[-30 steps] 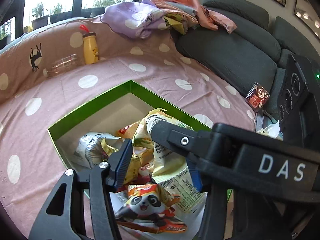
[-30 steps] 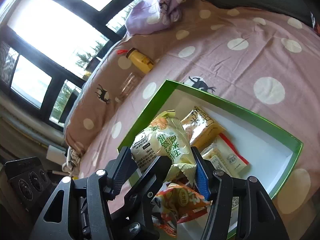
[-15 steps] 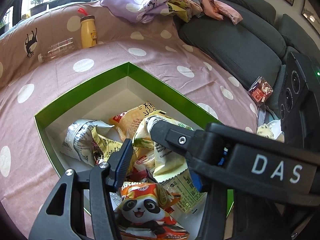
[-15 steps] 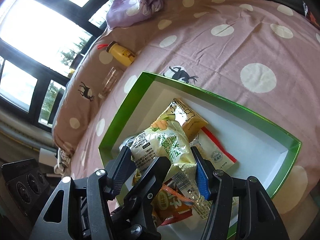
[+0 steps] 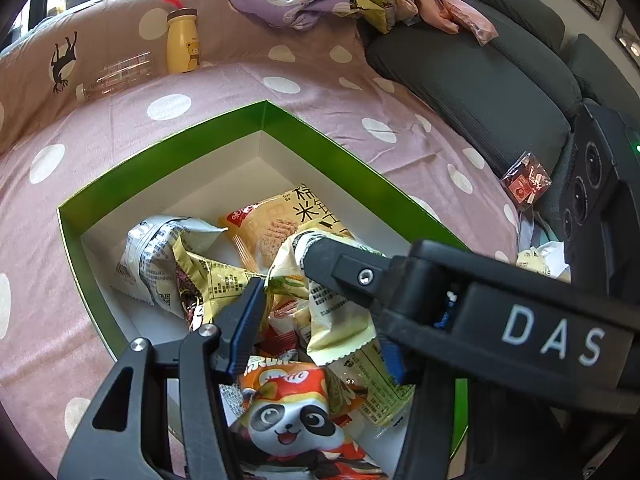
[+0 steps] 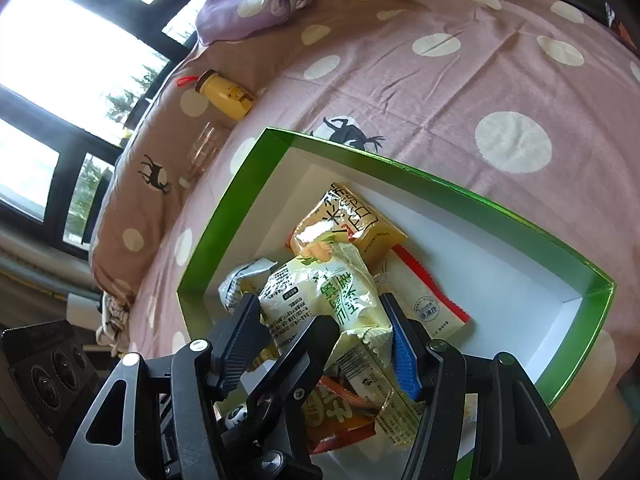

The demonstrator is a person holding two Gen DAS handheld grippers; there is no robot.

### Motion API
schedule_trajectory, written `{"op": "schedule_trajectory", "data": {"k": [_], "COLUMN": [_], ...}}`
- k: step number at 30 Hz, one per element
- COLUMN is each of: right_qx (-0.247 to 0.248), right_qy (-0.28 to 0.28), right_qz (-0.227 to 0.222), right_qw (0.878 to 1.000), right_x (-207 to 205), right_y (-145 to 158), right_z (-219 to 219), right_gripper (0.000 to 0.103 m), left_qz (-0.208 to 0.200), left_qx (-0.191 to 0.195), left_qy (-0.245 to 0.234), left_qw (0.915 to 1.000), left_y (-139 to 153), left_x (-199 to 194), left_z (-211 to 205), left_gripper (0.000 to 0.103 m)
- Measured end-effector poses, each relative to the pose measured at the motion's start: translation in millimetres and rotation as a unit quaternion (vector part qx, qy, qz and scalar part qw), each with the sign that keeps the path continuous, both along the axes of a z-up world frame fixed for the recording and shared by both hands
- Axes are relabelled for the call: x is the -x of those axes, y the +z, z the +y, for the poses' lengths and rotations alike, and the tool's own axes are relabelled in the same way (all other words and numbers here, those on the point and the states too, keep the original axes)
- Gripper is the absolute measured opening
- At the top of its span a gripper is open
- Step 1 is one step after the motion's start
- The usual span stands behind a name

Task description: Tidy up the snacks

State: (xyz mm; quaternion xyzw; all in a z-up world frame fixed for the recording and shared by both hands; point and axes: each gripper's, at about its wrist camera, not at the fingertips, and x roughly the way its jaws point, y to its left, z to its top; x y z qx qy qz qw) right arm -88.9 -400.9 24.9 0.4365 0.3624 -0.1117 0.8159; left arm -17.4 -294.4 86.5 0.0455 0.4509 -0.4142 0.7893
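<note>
Both grippers sank toward the green box (image 5: 168, 160), right gripper (image 6: 324, 344) seemingly pinching the pale-yellow packet (image 6: 328, 292).

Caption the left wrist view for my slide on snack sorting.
Both grippers lower snack packets into the green box on a polka-dot cover.

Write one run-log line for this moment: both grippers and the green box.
right gripper: shut on pale snack bag | left gripper: jaws just opening, bag between, grip unclear | bag: over green box

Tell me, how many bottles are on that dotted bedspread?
2. A yellow bear bottle stands upright near the window; a clear plastic bottle lies beside it. Others may be hidden.
</note>
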Motion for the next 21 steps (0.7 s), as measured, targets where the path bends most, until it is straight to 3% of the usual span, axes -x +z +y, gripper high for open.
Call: {"op": "schedule_trajectory", "data": {"k": [3, 7, 11, 16, 21], "right_qx": [0.007, 0.033, 0.045, 0.068, 0.097], "right_qy": [-0.002, -0.014, -0.025, -0.035, -0.048], "right_qz": [0.006, 0.013, -0.014, -0.05, -0.069], "right_qw": [1.0, 0.999, 0.999, 0.996, 0.992], "right_x": [-1, 2, 10, 21, 33], "right_y": [1, 6, 17, 37, 54], "right_z": [1, 3, 3, 8, 14], "right_gripper": [0.063, 0.069, 0.081, 0.087, 0.091], "left_qz": [-0.004, -0.023, -0.041, -0.085, -0.097], "left_qx": [-0.008, -0.018, -0.015, -0.025, -0.018], "left_qy": [0.001, 0.008, 0.023, 0.051, 0.059], "left_qw": [1.0, 0.9995, 0.9988, 0.9947, 0.9934], "left_y": [1, 6, 18, 37, 48], "left_x": [1, 4, 6, 16, 24], "left_z": [1, 4, 15, 29, 41], "left_gripper": [0.058, 0.073, 0.088, 0.101, 0.102]}}
